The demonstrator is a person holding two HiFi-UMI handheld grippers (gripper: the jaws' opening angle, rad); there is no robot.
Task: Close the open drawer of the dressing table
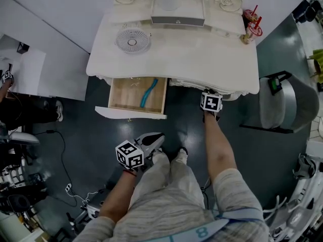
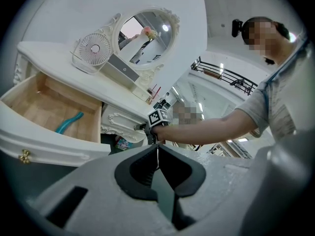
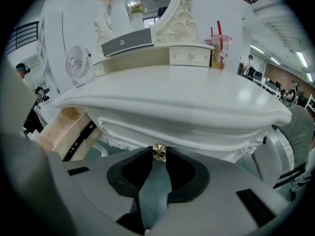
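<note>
The white dressing table [image 1: 202, 59] has its left drawer [image 1: 117, 94] pulled out, its wooden floor bare but for a teal curved item [image 1: 148, 92]. In the left gripper view the drawer [image 2: 44, 104] lies at left with a brass knob [image 2: 23, 156] on its white front. My left gripper [image 1: 155, 141] hangs shut and empty above the floor, well short of that front; its jaws [image 2: 157, 149] meet. My right gripper [image 1: 212, 94] is at the table's right drawer front, its jaws [image 3: 158, 155] closed round a small brass knob [image 3: 159, 150].
A white fan [image 1: 132, 40] and a mirror base stand on the tabletop, with a red-straw cup [image 1: 251, 26] at its right corner. A grey chair [image 1: 282, 102] sits right of the table. Cables [image 1: 65, 185] trail on the dark floor at left.
</note>
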